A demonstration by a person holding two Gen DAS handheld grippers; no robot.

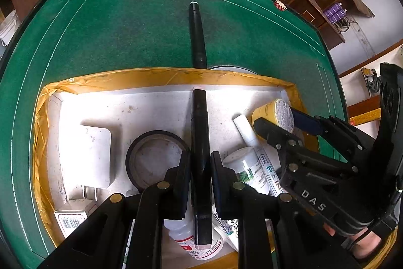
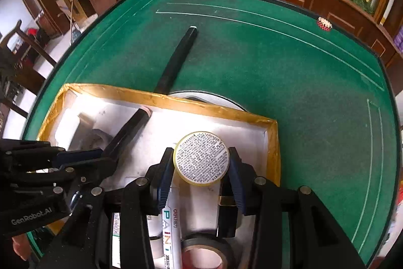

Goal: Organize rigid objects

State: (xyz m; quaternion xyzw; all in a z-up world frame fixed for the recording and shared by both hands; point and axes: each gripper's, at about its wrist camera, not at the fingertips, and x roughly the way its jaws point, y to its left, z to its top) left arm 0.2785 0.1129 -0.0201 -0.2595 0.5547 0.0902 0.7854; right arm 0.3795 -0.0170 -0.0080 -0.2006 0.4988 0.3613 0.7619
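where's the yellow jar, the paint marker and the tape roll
yellow jar [image 2: 201,158]: right wrist view, printed round end
paint marker [image 2: 170,218]: right wrist view, lettered barrel
tape roll [image 1: 154,158]: left wrist view, black rim, far side

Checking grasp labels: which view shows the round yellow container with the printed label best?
Right wrist view: the round yellow container with the printed label sits centred between the right gripper fingers, its label face fully visible. The left wrist view shows it off to the side, tilted and partly hidden by that gripper's finger.
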